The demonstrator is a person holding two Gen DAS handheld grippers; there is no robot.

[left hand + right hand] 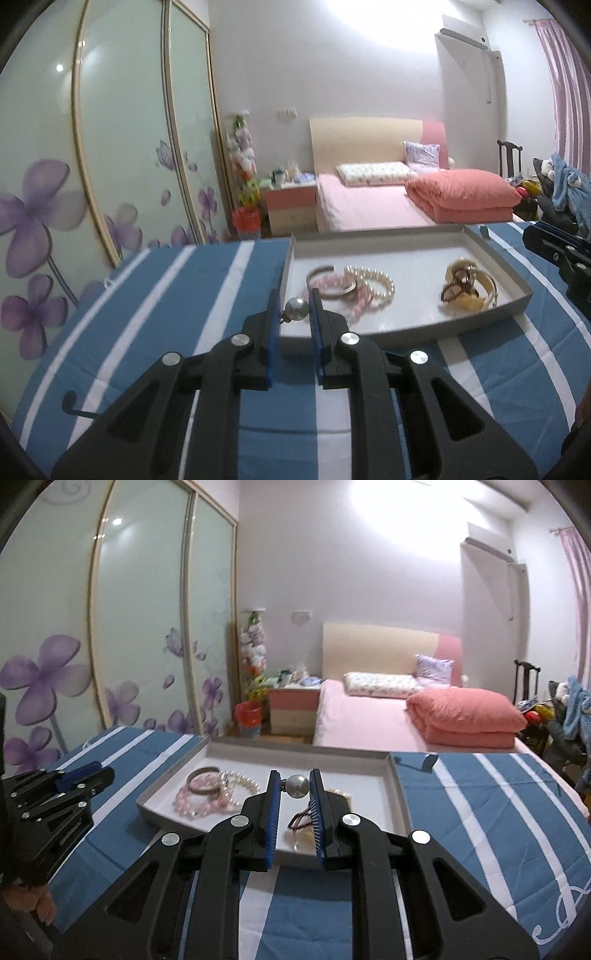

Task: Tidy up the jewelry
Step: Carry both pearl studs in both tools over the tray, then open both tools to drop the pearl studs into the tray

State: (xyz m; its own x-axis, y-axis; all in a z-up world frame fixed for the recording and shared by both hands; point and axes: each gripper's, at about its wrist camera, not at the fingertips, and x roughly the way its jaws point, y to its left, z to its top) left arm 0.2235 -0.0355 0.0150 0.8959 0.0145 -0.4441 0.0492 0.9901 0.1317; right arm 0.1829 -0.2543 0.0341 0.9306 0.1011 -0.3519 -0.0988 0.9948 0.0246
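Between the blue pads of my left claw sits a pearl earring, and my right claw pinches its twin, both over the grey tray on the striped surface. I judge this the carrying step; next, each pearl needs setting down apart from the bracelets. No writing is legible.

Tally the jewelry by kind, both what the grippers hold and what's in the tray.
Grey pearl pieces, held: 2
Beaded bracelets, pink and white: 2
Bangle: 1
Yellow band: 1
Dark red bead string: 1
Total: 7
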